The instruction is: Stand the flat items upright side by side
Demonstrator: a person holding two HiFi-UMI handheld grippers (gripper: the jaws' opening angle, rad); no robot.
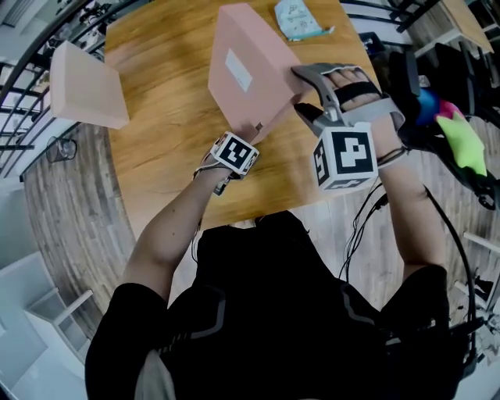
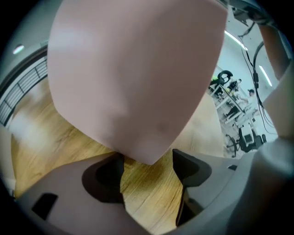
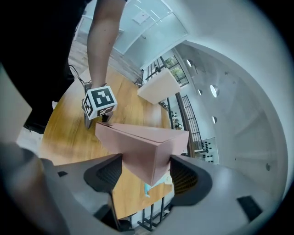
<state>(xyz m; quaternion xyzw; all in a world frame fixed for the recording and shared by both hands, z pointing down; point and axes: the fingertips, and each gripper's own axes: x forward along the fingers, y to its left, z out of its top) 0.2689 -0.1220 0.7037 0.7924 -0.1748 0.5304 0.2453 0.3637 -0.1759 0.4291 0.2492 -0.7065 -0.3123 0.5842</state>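
Over the wooden tabletop (image 1: 156, 164) a pink box (image 1: 246, 78) tilts steeply. A second pink box (image 1: 82, 86) lies flat well to the left of it, at the tabletop's rim. The right tongs (image 3: 146, 170) pinch the tilted box's right corner. The left tongs (image 2: 147, 170) stand spread just under its near corner. A teal packet (image 1: 301, 19) lies beyond it.

The wooden surface (image 1: 164, 156) is light brown. A flat pink box (image 1: 84, 86) lies at its edge, upper left of the frame. A small blue packet (image 1: 299, 19) lies at the top.
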